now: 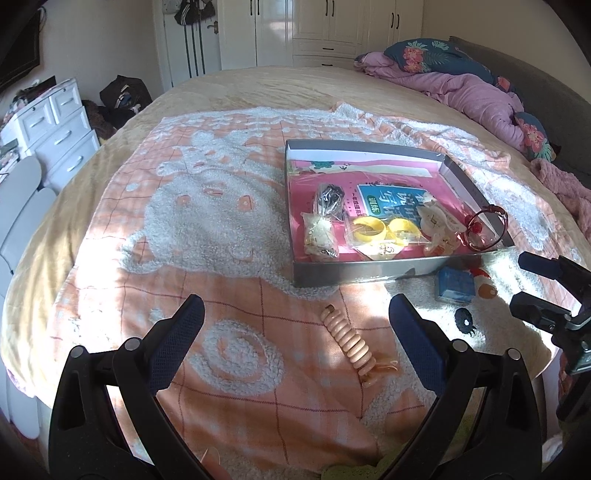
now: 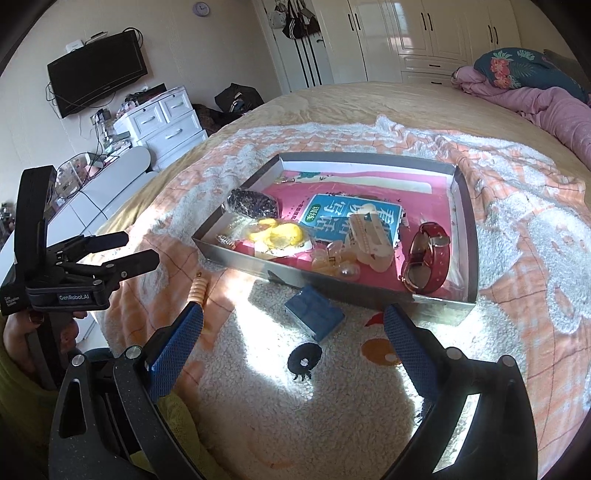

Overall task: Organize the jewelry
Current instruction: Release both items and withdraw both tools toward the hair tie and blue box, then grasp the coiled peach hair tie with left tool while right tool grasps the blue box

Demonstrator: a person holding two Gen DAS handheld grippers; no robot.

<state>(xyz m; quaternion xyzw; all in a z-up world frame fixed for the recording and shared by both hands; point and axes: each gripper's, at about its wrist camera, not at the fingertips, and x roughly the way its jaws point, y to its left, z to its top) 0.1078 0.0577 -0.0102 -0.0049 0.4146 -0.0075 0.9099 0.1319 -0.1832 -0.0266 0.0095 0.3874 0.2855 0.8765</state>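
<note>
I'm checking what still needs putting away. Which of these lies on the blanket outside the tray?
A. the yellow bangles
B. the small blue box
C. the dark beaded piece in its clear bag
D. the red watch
B: the small blue box sits on the blanket just in front of the tray's near wall, while the watch, bangles and bagged beads all lie inside the tray.

Cream walls, glossy white wardrobes along the far wall, black wall-mounted TV, round clock above, white drawer chest, wide bed in tan cover, pink quilt heaped, hard sunlight patches
</note>
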